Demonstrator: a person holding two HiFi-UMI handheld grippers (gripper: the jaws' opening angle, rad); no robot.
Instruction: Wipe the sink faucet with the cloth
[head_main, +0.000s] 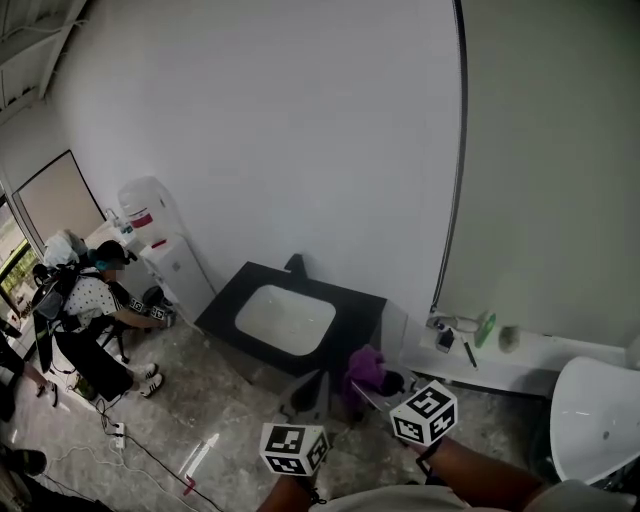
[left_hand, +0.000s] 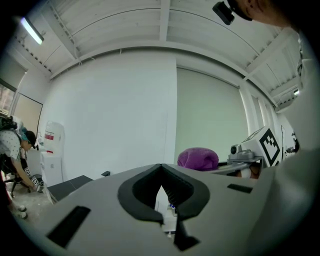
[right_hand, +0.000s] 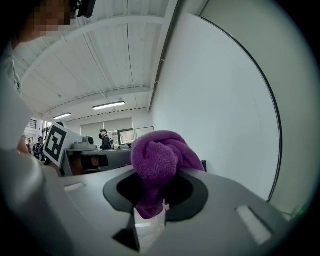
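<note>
We clamp the purple cloth in our right gripper. Our left gripper, at its eight o'clock, is closed and empty. The faucet stands at eleven.

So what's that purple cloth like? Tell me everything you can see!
The purple cloth looks soft and fuzzy, like a little towel. It is scrunched into a rounded bundle, not spread flat. The right tongs are shut on it: a lump bulges out past their tips and a tail hangs down between them. In the head view it is close to the right corner of the black counter that holds the white sink. Only the tongs can be seen touching it.
</note>
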